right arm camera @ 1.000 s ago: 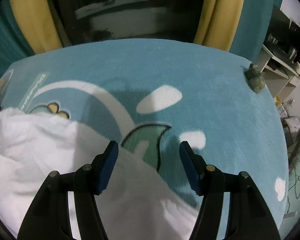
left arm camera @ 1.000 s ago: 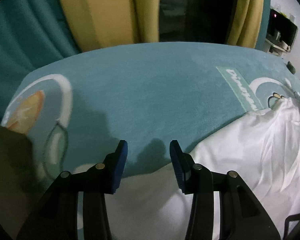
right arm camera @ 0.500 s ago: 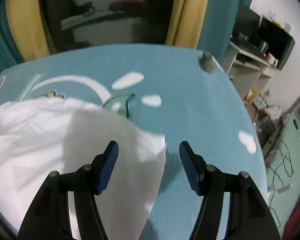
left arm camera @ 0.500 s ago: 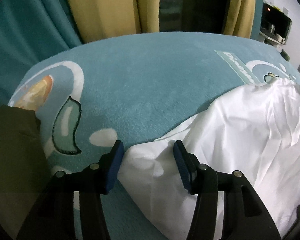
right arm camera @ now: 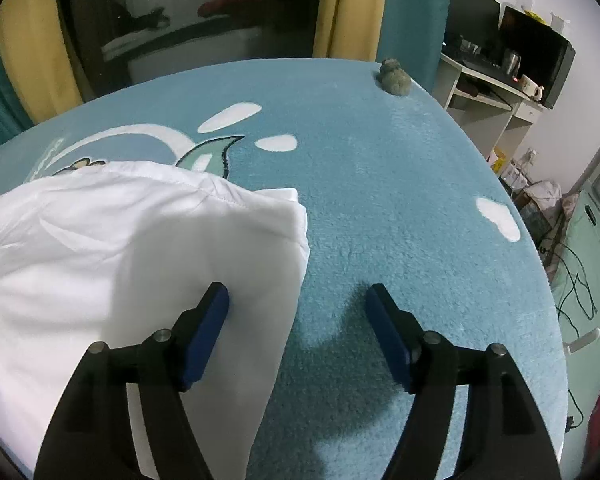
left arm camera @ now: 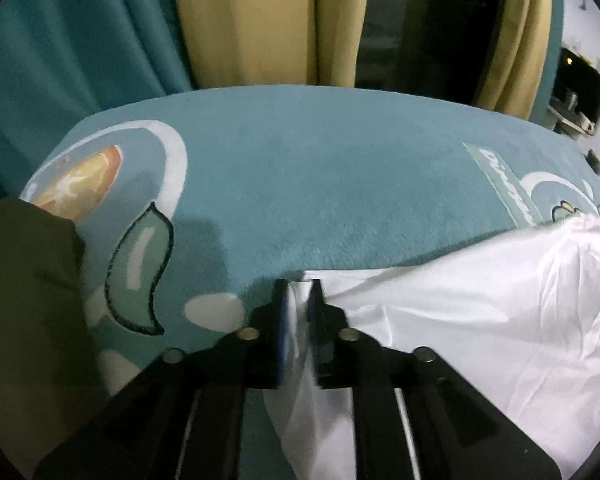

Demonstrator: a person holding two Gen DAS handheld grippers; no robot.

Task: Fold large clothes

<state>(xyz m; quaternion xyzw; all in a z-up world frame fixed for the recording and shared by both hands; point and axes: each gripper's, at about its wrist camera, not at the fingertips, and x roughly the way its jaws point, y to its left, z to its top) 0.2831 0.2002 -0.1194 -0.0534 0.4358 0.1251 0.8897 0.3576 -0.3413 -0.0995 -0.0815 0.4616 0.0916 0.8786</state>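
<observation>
A white garment (left arm camera: 480,300) lies spread on a teal cartoon-print blanket (left arm camera: 320,184) as a fold gets under way. The left gripper (left arm camera: 298,294) has its jaws pressed together on a corner of the cloth, which runs out between them, a hold that seems meant for lifting that corner. The right gripper (right arm camera: 296,300) has its jaws spread wide and empty, one over the fabric, the other over bare blanket, apparently straddling the side edge (right arm camera: 296,280) for a matching grasp.
</observation>
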